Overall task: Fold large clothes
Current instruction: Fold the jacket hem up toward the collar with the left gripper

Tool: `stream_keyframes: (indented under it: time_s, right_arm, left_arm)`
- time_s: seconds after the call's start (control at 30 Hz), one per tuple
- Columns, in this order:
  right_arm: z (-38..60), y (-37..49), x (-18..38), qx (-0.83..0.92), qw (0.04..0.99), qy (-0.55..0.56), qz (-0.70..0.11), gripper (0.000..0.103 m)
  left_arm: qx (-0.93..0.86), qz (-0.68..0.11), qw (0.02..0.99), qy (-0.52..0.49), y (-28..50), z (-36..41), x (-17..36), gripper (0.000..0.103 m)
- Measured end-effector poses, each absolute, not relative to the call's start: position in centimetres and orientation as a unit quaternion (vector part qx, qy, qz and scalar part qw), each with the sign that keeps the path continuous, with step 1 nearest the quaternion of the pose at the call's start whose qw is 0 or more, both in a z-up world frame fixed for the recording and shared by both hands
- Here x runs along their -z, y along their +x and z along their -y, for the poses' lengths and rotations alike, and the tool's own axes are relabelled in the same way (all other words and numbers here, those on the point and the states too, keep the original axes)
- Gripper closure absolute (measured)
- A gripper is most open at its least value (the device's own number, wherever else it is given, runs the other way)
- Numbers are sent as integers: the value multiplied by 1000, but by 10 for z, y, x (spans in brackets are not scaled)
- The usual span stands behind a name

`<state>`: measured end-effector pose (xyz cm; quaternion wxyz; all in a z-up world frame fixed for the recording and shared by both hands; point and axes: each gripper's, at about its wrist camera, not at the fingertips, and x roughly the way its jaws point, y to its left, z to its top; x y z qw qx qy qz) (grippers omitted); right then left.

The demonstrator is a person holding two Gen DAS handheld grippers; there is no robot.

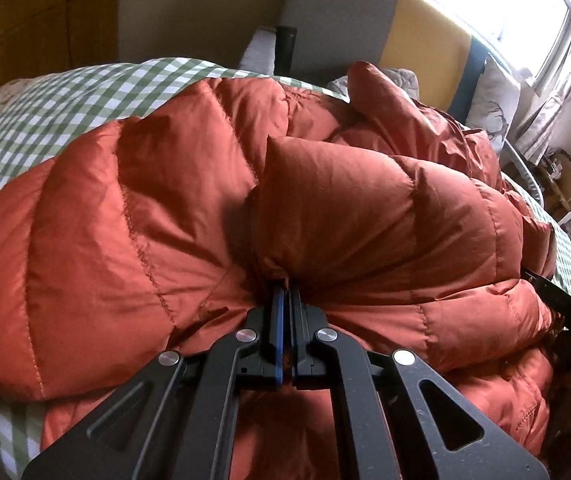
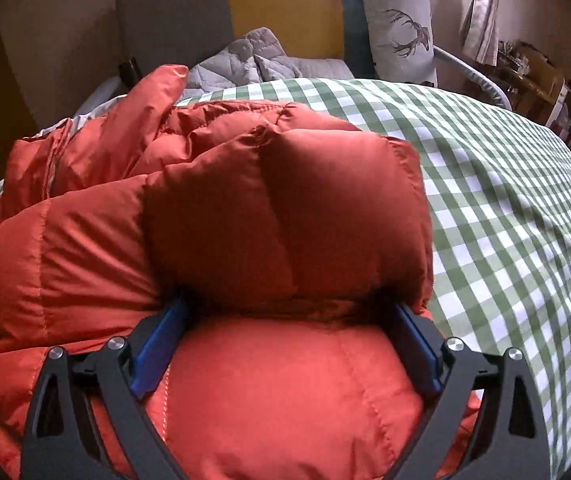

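closest in the left wrist view, the left gripper (image 1: 285, 284), fingers pressed almost together with only a sliver between the blue pads, pinching a gathered edge of the orange puffy jacket (image 1: 133, 208) so that creases fan out from the pinch. closest in the right wrist view, the right gripper (image 2: 289, 312), fingers spread wide, blue pads (image 2: 153, 352) on either side of a thick folded bulge of the same jacket (image 2: 285, 216), touching or nearly touching its flanks without visibly squeezing it; hard to say whether any grip is had. beyond both tools, the jacket heaped in quilted folds on the bed, spread over the green and white checked sheet (image 2: 505, 216), bulk lying toward the left edge of the bed in the right wrist view, with bare sheet stretching to the right edge. at the far end of the jacket, a puffed part standing up (image 1: 369, 88). farther on, at the head of the bed, a crumpled grey quilted blanket (image 2: 253, 60) and a white pillow printed with a deer head (image 2: 397, 28) leaning upright. behind those, a headboard in grey and yellow panels (image 2: 281, 4), and off to the right a bright window (image 1: 497, 4) with pale curtains (image 2: 481, 16).
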<state>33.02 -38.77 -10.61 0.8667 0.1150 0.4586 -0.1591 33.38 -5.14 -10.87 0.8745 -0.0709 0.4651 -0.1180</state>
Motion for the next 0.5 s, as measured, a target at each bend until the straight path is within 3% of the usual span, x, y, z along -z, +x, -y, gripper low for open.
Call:
stream_keyframes:
  time_s: [0.07, 0.13, 0.2, 0.27, 0.5]
  right_arm:
    - [385, 321, 94, 158, 870, 119, -452, 8]
    - [380, 307, 76, 150, 879, 128, -435, 5]
    - [368, 290, 61, 131, 888, 131, -421, 5]
    - [354, 275, 51, 107, 893, 135, -415, 4]
    - [284, 222, 52, -4, 895, 136, -426, 4]
  left_arm:
    - [113, -465, 873, -92, 328, 44, 102, 99]
    - [102, -456, 877, -109, 316, 32, 93, 86]
    - [98, -444, 881, -130, 304, 19, 84, 58]
    - [78, -429, 885, -164, 287, -4, 76, 46]
    - [-29, -407, 859, -310, 229, -132, 79, 47]
